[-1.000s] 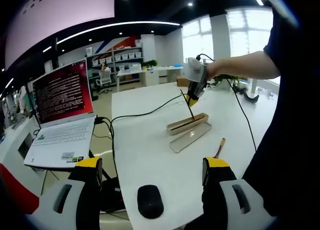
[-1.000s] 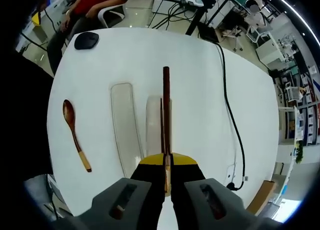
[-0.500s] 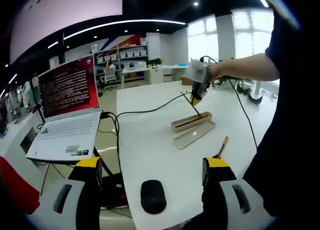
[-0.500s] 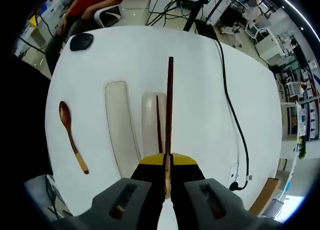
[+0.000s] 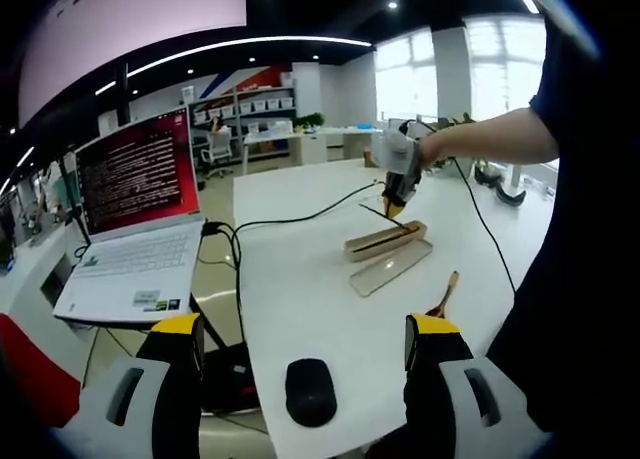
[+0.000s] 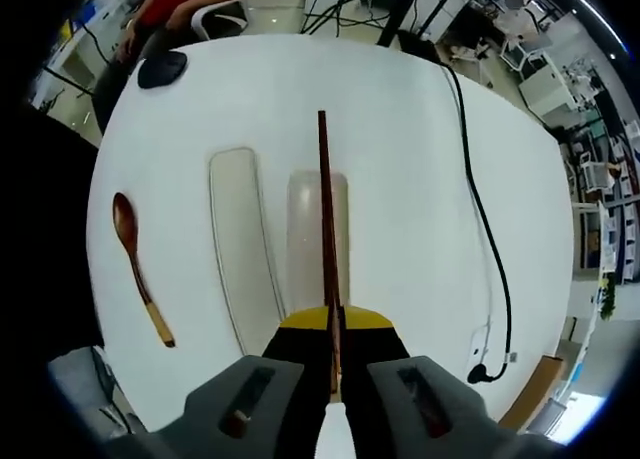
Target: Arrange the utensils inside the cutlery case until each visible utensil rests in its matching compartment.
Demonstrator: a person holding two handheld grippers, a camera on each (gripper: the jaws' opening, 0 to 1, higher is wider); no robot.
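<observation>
My right gripper (image 6: 333,329) clamps the chopsticks (image 6: 326,229), their length running straight ahead over the open case (image 6: 318,241) on the desk (image 6: 420,159); the spoon (image 6: 137,269) lies left, beyond the lid (image 6: 240,239); my left gripper (image 5: 300,344) hangs open, well back.

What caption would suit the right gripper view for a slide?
Right gripper holds dark wooden chopsticks over the open beige cutlery case; a wooden spoon lies beside its lid.

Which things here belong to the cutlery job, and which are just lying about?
Job: right claw gripping chopsticks; cutlery case; its lid; wooden spoon.

Lying about: mouse, laptop, black cable. Left claw open, idle.
</observation>
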